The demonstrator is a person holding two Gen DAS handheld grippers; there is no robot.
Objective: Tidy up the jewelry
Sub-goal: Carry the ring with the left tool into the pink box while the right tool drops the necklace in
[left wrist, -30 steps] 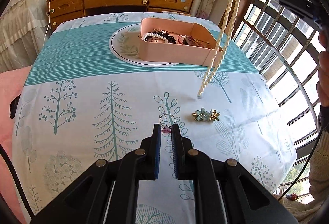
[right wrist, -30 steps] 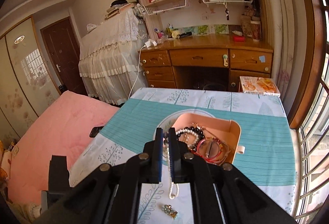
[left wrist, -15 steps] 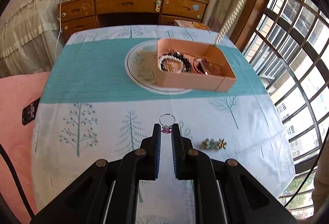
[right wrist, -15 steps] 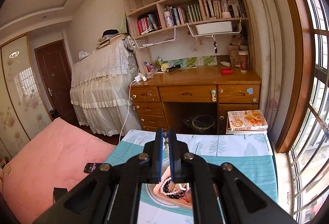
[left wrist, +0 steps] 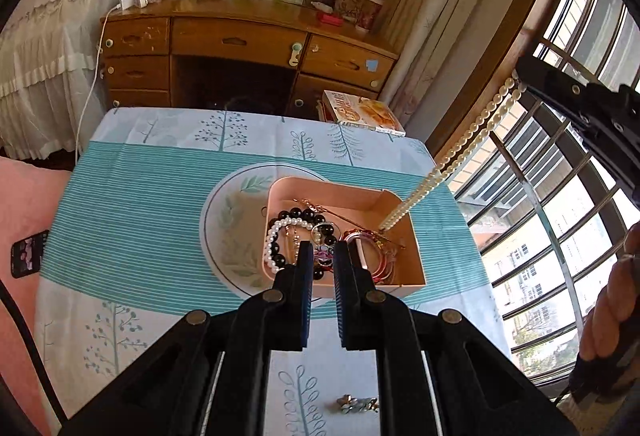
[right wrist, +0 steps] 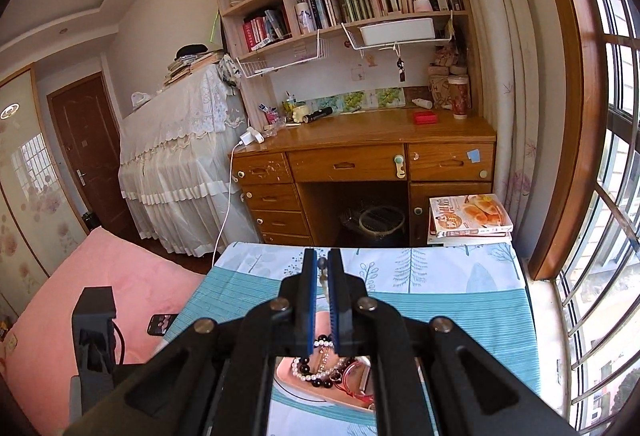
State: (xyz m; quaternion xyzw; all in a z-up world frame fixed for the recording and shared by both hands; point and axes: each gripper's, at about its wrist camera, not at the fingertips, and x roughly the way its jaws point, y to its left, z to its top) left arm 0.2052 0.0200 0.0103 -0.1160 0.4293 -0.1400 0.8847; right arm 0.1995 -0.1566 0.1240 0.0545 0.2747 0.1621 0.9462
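A: both tongs are mid drop-off; left tongs (left wrist: 320, 256) pinch a small pink-charm ring (left wrist: 322, 251) right over the pink box (left wrist: 404, 278) on the table (left wrist: 132, 196); right tongs (right wrist: 323, 268) are nipped on a pearl necklace (left wrist: 456, 160), its tail dipping into the box.

B: so next is lower and let go, I guess; the flower brooch (left wrist: 357, 405) waits on the table; the ring blurs into the bracelets, and the box is mostly hidden in the right view.
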